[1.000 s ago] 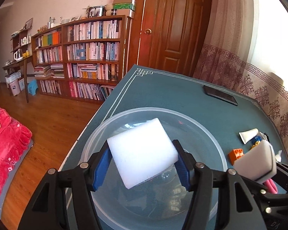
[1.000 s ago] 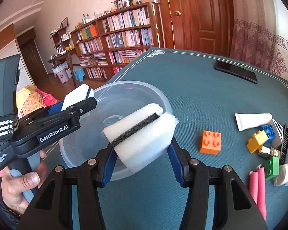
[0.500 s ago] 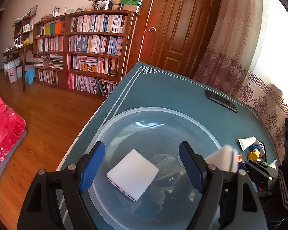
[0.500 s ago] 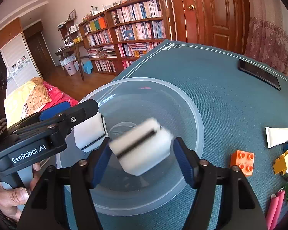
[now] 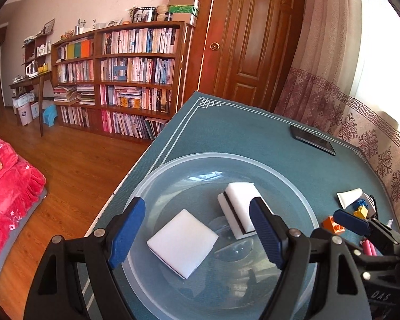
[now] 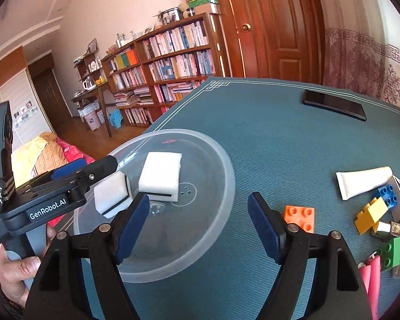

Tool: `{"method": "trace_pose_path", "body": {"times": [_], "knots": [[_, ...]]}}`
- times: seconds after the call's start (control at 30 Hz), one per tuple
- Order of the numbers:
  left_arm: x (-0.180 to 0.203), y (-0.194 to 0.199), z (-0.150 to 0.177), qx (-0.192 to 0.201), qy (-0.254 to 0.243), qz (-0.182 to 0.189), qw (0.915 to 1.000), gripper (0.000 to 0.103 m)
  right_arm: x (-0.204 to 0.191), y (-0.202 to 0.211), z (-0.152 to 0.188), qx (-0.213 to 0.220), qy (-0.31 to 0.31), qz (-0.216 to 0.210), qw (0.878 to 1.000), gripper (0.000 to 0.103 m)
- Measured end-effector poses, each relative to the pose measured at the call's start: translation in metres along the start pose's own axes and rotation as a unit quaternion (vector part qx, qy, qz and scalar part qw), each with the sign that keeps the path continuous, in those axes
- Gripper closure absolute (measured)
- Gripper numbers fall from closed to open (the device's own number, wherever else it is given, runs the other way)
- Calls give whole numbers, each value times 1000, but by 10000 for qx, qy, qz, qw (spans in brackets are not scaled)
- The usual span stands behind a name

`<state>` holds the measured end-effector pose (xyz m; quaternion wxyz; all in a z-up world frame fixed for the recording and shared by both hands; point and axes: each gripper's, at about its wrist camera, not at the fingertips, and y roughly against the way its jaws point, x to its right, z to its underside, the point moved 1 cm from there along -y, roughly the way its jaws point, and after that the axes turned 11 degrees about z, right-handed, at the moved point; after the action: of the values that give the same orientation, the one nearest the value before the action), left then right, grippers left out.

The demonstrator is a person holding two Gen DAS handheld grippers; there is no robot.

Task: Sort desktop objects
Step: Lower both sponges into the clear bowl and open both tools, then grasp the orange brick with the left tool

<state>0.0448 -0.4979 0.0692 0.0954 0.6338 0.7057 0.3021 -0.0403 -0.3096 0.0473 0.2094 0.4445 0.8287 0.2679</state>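
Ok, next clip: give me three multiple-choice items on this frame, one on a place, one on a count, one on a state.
1. Where does the phone lie?
A. in the bowl
B. on the teal cloth beyond the bowl
C. on the bookshelf

2. How many white sponges sit in the clear bowl?
A. one
B. two
C. three

3. What state is the right claw in?
A. open, holding nothing
B. shut on a sponge
C. shut on the orange brick

Answers: 1 B, the phone rests flat on the cloth near the far edge. 2 B, one sponge and another sponge lie inside. 3 A, its blue pads stand apart with nothing between; the orange brick lies untouched.
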Motion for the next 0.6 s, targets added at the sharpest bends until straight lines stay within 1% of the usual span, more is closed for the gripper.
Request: {"method": "trace_pose_path", "body": {"times": [0.13,0.27,0.5,0.6], "knots": [[16,-3,4,-74,-163,50,9998,19,17,11,-1,90,-233,103,9996,24],[32,-4,8,-133,-323,100,9993,19,29,26,4,197,-302,208,9991,24],[66,-2,15,-177,-576,302,9977,19,57,50,18,395,-414,576,9967,24],[86,-2,17,-201,-685,473,9963,19,74,60,26,476,-506,815,9943,24]]}}
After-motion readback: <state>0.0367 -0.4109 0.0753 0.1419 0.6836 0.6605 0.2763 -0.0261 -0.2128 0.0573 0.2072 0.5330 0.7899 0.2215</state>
